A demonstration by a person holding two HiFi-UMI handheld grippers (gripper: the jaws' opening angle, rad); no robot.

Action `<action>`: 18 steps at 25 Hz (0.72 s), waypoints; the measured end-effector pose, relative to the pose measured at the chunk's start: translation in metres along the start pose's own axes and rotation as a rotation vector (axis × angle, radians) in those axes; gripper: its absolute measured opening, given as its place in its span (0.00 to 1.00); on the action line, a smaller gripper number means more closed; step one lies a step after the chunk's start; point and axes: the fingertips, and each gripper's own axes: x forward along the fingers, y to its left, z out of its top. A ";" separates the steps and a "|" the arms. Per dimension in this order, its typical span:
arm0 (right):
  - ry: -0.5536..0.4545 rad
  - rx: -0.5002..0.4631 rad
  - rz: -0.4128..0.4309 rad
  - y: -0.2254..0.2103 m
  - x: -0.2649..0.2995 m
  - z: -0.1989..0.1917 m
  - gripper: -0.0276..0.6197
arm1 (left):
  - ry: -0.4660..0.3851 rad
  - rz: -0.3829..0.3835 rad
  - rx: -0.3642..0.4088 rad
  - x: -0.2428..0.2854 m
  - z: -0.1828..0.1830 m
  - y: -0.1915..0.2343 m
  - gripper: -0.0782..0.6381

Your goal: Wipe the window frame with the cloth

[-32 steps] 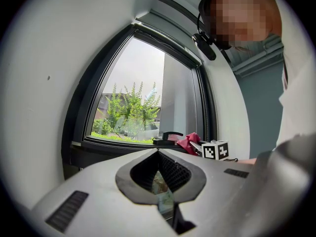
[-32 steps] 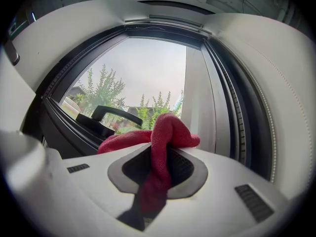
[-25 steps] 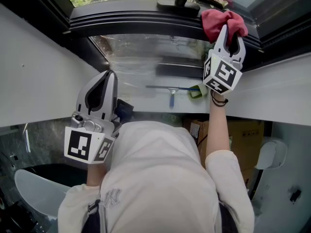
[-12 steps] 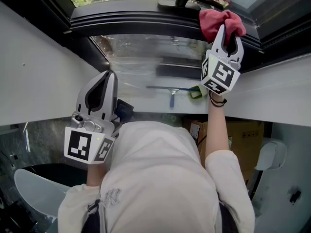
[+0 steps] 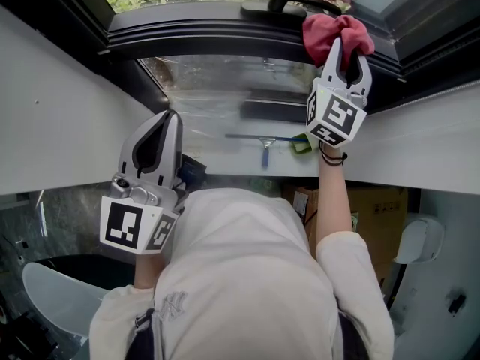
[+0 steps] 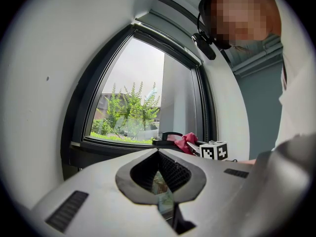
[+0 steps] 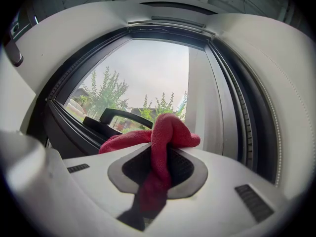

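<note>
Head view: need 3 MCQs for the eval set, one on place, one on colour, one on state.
1. Where is the crumpled red cloth?
A) on the floor
B) up at the dark window frame, beside the handle
C) in the left gripper

2. What colour is the curved window handle?
A) black
B) white
C) yellow

3. What state is the right gripper in?
A) open and empty
B) shut on nothing
C) shut on the cloth

Key:
1 B: the head view shows the cloth at the frame, next to the handle.
2 A: the handle reads black against the greenery outside.
3 C: the right gripper view shows the cloth pinched between its jaws.
</note>
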 end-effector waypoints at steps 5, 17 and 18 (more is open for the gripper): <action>-0.006 0.001 0.004 0.003 0.000 0.001 0.17 | 0.004 -0.004 -0.001 0.001 0.000 -0.001 0.12; -0.012 0.000 0.016 0.008 0.000 0.003 0.17 | 0.001 0.009 -0.002 0.001 0.000 0.002 0.12; -0.013 0.000 0.017 0.008 0.000 0.003 0.17 | 0.001 0.010 -0.002 0.001 0.000 0.002 0.12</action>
